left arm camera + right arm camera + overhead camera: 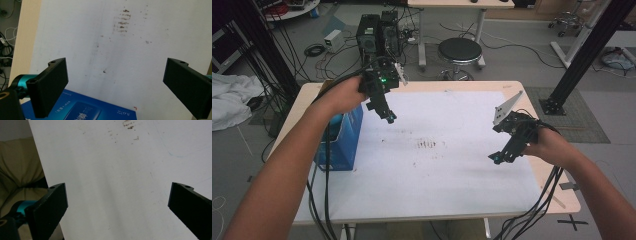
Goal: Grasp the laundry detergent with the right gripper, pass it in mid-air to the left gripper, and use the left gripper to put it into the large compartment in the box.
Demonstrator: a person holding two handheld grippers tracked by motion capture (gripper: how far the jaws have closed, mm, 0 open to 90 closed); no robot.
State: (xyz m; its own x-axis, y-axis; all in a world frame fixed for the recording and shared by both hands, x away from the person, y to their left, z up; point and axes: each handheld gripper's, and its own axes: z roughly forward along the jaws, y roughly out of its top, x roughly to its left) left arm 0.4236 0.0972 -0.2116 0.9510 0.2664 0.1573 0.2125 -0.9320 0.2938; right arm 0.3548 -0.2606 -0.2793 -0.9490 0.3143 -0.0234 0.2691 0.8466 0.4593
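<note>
- At the left edge of the counter (447, 86), a blue box (343, 142) stands on end, its near side overlapping the white sheet (452, 170) that covers most of the top.
- Above and just beyond that box, the left hand-held gripper (390, 118) hangs in the air, tilted down toward the sheet; its jaws are spread wide and carry nothing. In the left gripper view the blue box (82, 110) lies at the bottom of the frame, just below the spread jaws, with printed lettering on its face.
- Over on the right side, the right hand-held gripper (496, 158) hovers low over the sheet, well apart from the box, jaws likewise parted and bare. The right gripper view looks across plain white sheet (120, 182) toward the brownish smudges (128, 124) near its middle.
- Those smudges (427, 144) sit between the two tools, nothing resting on them.
- By my reading this is the approach: nothing is gripped yet, and the box is the nearest thing to the left tool.
- The next move likely calls for the left tool to swing back and down to straddle the box's narrow top edge before closing; a grip off centre could tip the standing box.
- The right tool looks free to steady or receive it.
</note>
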